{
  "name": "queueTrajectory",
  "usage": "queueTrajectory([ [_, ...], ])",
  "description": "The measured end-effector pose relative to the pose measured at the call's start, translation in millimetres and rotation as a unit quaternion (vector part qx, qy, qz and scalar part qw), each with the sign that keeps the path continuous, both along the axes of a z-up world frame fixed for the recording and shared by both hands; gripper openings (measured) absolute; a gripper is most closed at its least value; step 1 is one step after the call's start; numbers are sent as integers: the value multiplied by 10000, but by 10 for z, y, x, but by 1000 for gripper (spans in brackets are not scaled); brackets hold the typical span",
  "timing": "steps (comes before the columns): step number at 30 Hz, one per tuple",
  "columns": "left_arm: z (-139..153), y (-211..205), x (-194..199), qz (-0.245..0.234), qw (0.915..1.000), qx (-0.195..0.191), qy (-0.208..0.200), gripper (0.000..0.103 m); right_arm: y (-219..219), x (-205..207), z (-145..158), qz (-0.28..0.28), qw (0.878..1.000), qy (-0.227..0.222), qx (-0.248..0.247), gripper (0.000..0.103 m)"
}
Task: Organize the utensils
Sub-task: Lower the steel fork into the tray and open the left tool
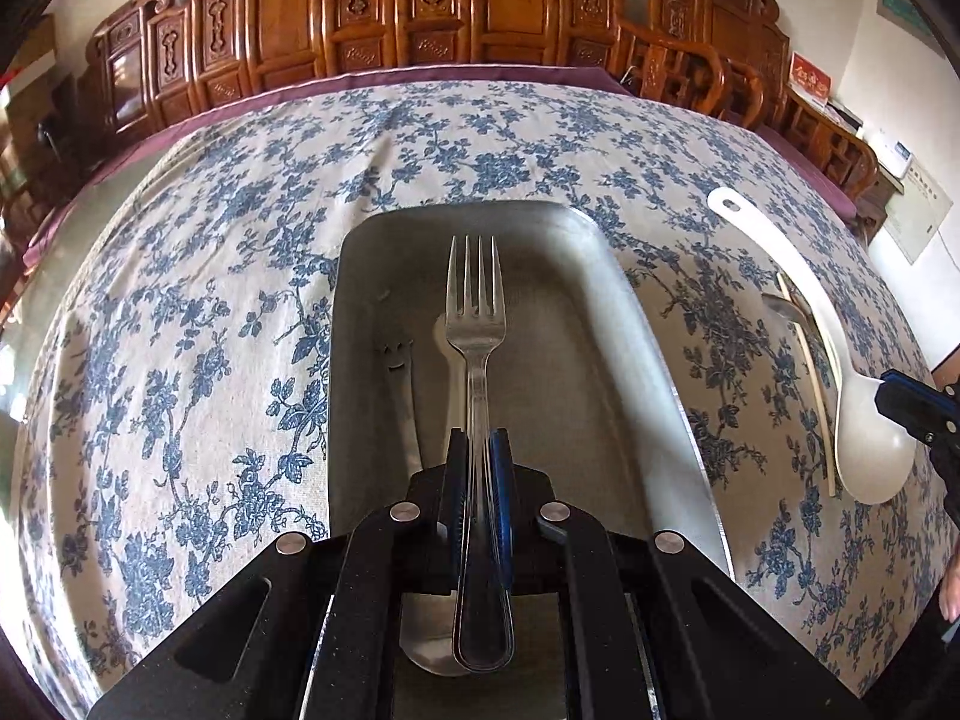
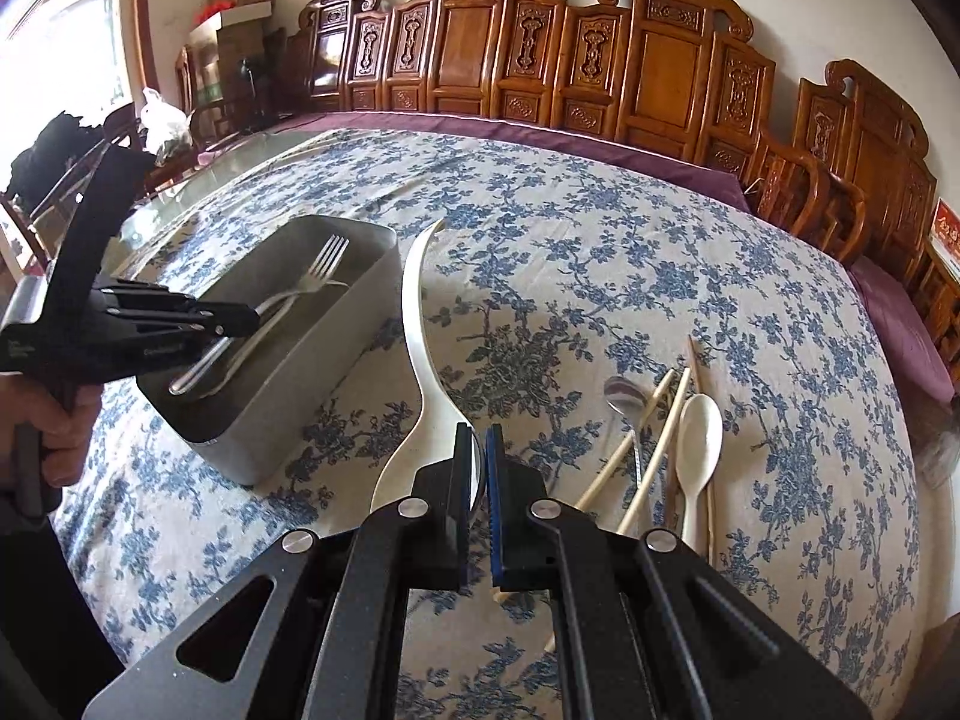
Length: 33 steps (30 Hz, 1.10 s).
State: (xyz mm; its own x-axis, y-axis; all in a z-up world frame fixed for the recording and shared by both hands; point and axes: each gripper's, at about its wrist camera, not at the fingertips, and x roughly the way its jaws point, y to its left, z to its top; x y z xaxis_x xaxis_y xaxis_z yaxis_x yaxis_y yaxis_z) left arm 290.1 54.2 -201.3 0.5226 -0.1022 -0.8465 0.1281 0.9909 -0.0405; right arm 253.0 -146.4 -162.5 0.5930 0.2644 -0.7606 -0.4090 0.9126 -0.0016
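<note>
The left gripper (image 1: 478,450) is clamped narrow on the stem of a metal fork (image 1: 477,324), tines pointing straight ahead, and it hangs right over the open grey bin (image 1: 600,276). Beneath the fork, on the bin floor, lie more metal utensils (image 1: 403,384), pressed toward the wall on the gripper's left; the half of the bin on its right looks bare, so there's room there. The bin's rim runs close on both sides of the fingers. Over to the right gripper (image 2: 477,468): its jaws are nearly closed on the bowl edge of the big white rice paddle (image 2: 414,324), whose handle stretches ahead, just beside the bin's long wall (image 2: 336,360) without clearly touching it. To that gripper's right, near at hand, sits a loose cluster: a metal spoon (image 2: 624,399), wooden chopsticks (image 2: 651,414) crossing it, and a small white spoon (image 2: 702,432). Beyond them the floral tablecloth (image 2: 600,228) lies open up to its far edge at the carved wooden chairs (image 2: 660,60).
</note>
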Motion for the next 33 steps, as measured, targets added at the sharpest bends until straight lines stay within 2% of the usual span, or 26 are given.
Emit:
queueTrajectory([
  [11,-39,50,38,-22,9998,-96,150,8,436,18,59,149,9998,40,-119,6],
  [24,242,257,-5,95,9995,-241,-205,9,804,62,143,186,9997,61,-141,6],
  [27,305,356,-19,188,9991,-235,-314,22,913,87,129,188,9997,94,-98,6],
  [30,345,440,-17,258,9987,-213,-381,24,1049,109,94,218,9996,101,-112,6],
  [33,377,549,-13,375,9982,-226,-421,31,1169,128,56,260,9995,99,-131,6],
])
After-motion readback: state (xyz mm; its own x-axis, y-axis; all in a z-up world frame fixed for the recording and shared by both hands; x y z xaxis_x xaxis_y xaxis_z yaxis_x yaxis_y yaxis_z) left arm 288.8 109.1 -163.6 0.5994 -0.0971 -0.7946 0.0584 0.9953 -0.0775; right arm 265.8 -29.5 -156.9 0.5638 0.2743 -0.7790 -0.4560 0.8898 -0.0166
